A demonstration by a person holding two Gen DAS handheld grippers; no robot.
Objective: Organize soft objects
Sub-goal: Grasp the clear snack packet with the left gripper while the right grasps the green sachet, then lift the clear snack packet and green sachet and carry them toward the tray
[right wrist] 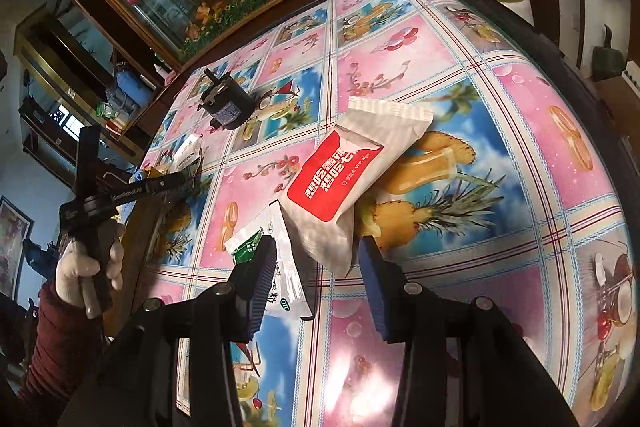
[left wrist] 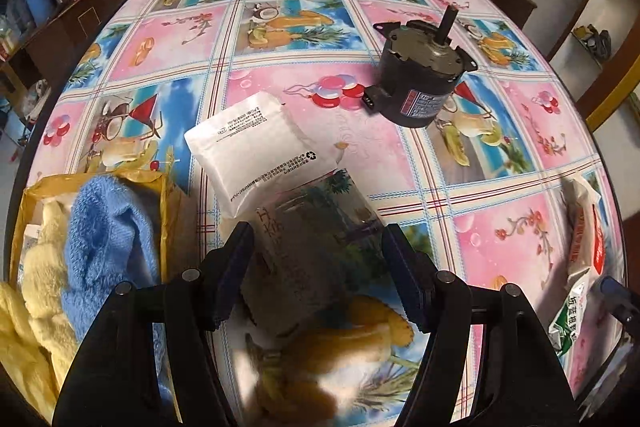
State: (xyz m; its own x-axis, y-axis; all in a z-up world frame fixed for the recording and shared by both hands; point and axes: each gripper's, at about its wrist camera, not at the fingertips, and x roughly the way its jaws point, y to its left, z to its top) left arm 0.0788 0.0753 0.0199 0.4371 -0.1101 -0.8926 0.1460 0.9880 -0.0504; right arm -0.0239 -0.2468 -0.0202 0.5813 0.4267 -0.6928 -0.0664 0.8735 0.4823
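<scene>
My left gripper (left wrist: 320, 271) points down at the table with its jaws apart. A dark printed packet (left wrist: 316, 227) lies under the gap, and the pads do not grip it. A white pouch (left wrist: 260, 151) lies just beyond it. To the left, a yellow box (left wrist: 168, 211) holds a blue towel (left wrist: 108, 227) and a pale yellow fluffy cloth (left wrist: 44, 291). My right gripper (right wrist: 316, 259) is shut on the near end of a red-and-white wet wipe pack (right wrist: 336, 179). A green-and-white sachet (right wrist: 288, 287) lies against its left finger; I cannot tell whether it is pinched too.
A black motor (left wrist: 420, 79) with an upright shaft stands on the flowered tablecloth (right wrist: 520, 147) behind the pouch. A gloved hand (right wrist: 86, 269) holds the left gripper's handle. A dark wooden cabinet runs along the table's far edge.
</scene>
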